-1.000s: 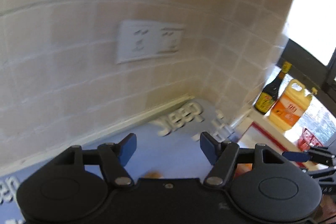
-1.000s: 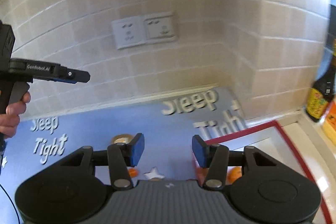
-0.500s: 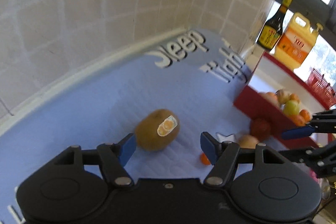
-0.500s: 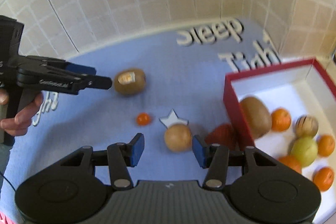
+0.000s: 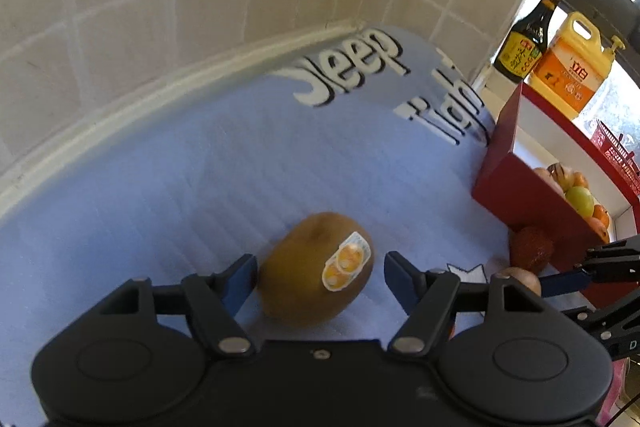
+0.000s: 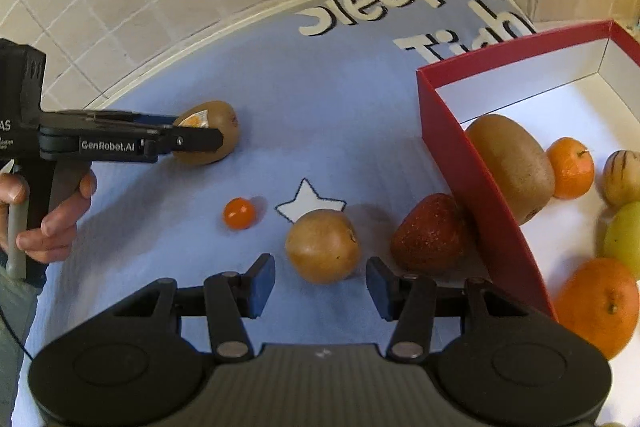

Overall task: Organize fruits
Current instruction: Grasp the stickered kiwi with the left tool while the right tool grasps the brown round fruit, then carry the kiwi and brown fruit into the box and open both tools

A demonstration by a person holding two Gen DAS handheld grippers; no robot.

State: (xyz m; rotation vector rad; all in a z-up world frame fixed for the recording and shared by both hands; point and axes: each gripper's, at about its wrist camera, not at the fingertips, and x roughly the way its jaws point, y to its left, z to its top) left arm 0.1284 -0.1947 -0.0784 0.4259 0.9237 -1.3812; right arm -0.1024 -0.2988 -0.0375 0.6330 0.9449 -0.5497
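Kiwi (image 5: pixel 316 267) with orange-picture sticker (image 5: pixel 345 262) lies on blue mat (image 5: pixel 200 179), between wide left gripper (image 5: pixel 320 273) fingers, jaws just opening, pads apart from it. Left gripper marked "GenRobot.AI". Right gripper (image 6: pixel 320 283) gapes, empty, round brown fruit (image 6: pixel 322 245) just beyond. Mat reads "Sleep Tight". Red box (image 6: pixel 472 163) right, holding fruit.

Blue mat (image 6: pixel 224 67) carries white raised lettering "Sleep Tight", partly cut off by the red box (image 6: pixel 472 147). Left gripper (image 6: pixel 192 141) side reads "GenRobot.AI"; its body shows "AS", the rest is cropped. Kiwi (image 5: pixel 316 267) has a sticker with orange fruit picture, no legible words. Bottle (image 5: pixel 524 39) and yellow jug (image 5: pixel 572 67) labels too small to read.
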